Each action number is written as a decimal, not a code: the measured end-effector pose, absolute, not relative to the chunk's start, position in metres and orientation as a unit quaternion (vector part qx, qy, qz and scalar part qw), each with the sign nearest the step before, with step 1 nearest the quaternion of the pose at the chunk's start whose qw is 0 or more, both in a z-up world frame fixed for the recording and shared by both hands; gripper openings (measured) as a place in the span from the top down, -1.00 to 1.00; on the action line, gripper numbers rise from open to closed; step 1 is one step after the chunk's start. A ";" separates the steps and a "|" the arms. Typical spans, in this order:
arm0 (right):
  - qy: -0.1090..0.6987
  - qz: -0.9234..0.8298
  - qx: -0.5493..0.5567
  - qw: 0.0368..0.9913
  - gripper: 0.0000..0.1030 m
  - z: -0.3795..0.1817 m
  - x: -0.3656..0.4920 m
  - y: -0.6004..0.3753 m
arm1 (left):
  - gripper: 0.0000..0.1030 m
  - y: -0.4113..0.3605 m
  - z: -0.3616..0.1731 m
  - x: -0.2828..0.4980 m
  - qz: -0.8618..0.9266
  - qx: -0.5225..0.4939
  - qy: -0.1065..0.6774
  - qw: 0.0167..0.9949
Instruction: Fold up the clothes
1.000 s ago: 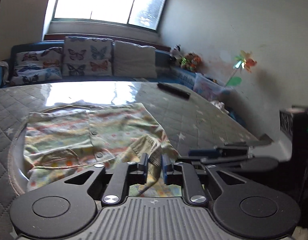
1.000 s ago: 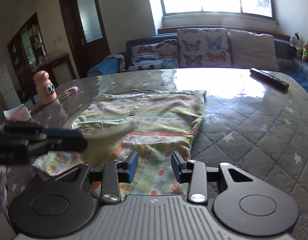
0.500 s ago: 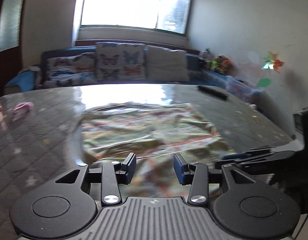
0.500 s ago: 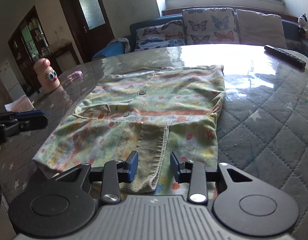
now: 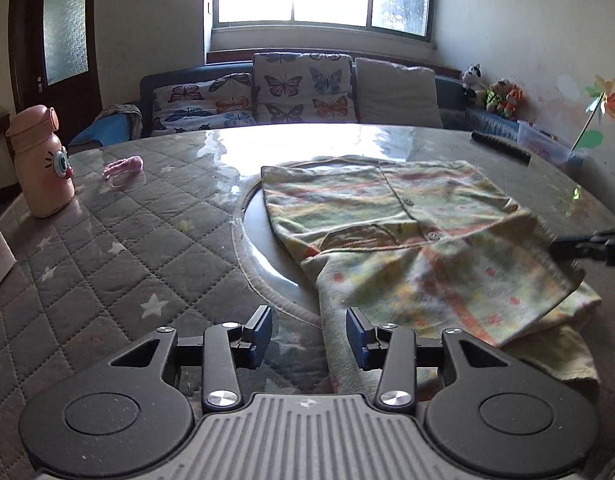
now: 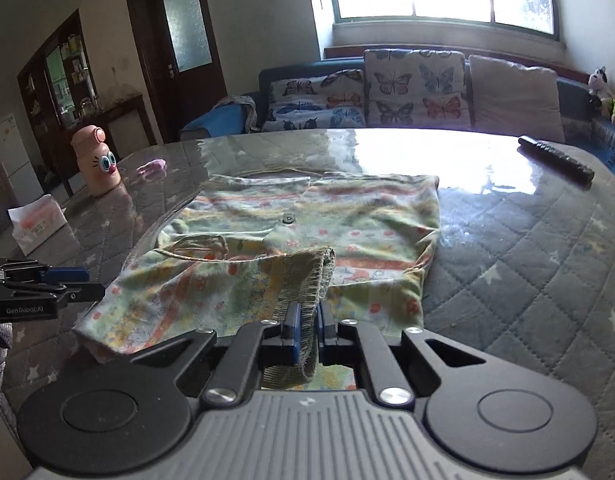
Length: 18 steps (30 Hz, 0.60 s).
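A pale green children's cardigan with orange and yellow print lies buttoned on the round quilted table. My left gripper is open and empty, low at the garment's near left edge. My right gripper is shut on the ribbed cuff of a sleeve and holds it lifted over the cardigan. The right gripper also shows at the right edge of the left wrist view, and the left gripper shows at the left edge of the right wrist view.
A pink cartoon bottle and a small pink item stand at the table's far left. A black remote lies at the far right. A white box sits at the left edge. A sofa with butterfly cushions is behind.
My left gripper let go of the sleeve cuff, opened and swung left. My right gripper moved in, closed on that cuff and lifted it.
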State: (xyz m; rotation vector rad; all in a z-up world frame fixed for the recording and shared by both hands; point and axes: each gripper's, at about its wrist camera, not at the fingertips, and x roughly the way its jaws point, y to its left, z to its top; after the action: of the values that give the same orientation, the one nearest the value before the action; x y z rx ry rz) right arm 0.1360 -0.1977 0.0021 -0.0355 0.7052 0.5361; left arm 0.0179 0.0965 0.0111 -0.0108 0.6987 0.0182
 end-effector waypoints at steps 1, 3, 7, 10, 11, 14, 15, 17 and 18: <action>0.341 0.256 -0.028 0.904 0.87 0.000 0.136 -0.196 | 0.18 0.096 0.009 0.020 0.009 -0.002 0.347 0.938; 0.354 0.252 -0.027 0.900 0.87 -0.007 0.139 -0.195 | 0.18 0.096 0.005 0.023 0.009 0.004 0.356 0.935; 0.369 0.252 -0.034 0.894 0.84 -0.015 0.143 -0.195 | 0.20 0.095 0.011 0.026 0.010 0.012 0.352 0.936; 0.359 0.254 -0.039 0.897 0.79 -0.010 0.144 -0.195 | 0.23 0.094 0.024 0.032 -0.002 0.009 0.333 0.943; 0.354 0.254 -0.040 0.899 0.78 -0.007 0.144 -0.195 | 0.23 0.092 0.027 0.035 -0.006 0.009 0.329 0.944; 0.343 0.259 -0.043 0.902 0.77 -0.001 0.150 -0.193 | 0.28 0.084 0.031 0.052 -0.024 0.017 0.322 0.946; 0.340 0.265 -0.045 0.901 0.77 -0.002 0.154 -0.189 | 0.29 0.081 0.029 0.058 -0.028 0.020 0.324 0.945; 0.338 0.274 -0.048 0.899 0.77 -0.004 0.160 -0.183 | 0.29 0.076 0.025 0.069 -0.034 0.024 0.329 0.943; 0.340 0.277 -0.049 0.897 0.77 -0.007 0.164 -0.179 | 0.29 0.075 0.022 0.073 -0.035 0.026 0.333 0.942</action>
State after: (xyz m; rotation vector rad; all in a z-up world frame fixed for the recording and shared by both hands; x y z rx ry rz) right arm 0.1643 -0.1793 -0.0074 -0.1011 0.7050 0.5747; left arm 0.0725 0.0747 0.0220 0.0533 0.6798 -0.0713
